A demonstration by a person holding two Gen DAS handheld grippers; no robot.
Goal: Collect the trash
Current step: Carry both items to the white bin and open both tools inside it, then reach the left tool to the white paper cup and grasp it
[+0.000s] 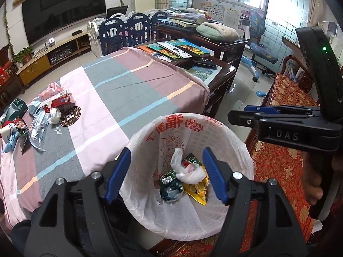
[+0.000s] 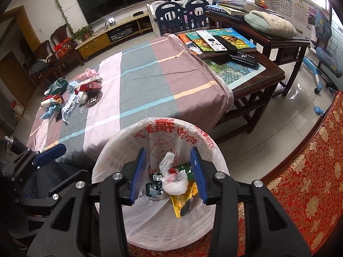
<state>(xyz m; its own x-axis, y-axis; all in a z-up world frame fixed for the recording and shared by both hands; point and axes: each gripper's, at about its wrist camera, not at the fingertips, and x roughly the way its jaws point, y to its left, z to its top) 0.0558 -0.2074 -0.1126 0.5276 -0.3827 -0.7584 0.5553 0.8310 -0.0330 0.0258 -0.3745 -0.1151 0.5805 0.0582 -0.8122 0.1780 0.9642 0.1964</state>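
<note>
A white-lined trash bin (image 1: 240,143) (image 2: 105,160) stands below both grippers. Inside it lie a knotted white plastic bag (image 1: 189,172) (image 2: 173,185), a green wrapper (image 1: 170,184) (image 2: 152,187) and a yellow wrapper (image 1: 198,191) (image 2: 182,203). My left gripper (image 1: 166,160) hangs open over the bin with nothing between its fingers. My right gripper (image 2: 168,156) is open above the white bag, its pads clear of it; its side shows in the left wrist view (image 1: 238,116). A pile of trash (image 1: 42,115) (image 2: 70,94) lies on the far left of the cloth-covered table.
The striped cloth table (image 1: 133,90) (image 2: 150,85) stretches behind the bin. A dark wooden side table (image 1: 216,70) (image 2: 257,68) with books and remotes adjoins it. A red brocade bench (image 1: 285,160) (image 2: 300,182) is at the right, and a blue chair (image 1: 261,51) stands beyond.
</note>
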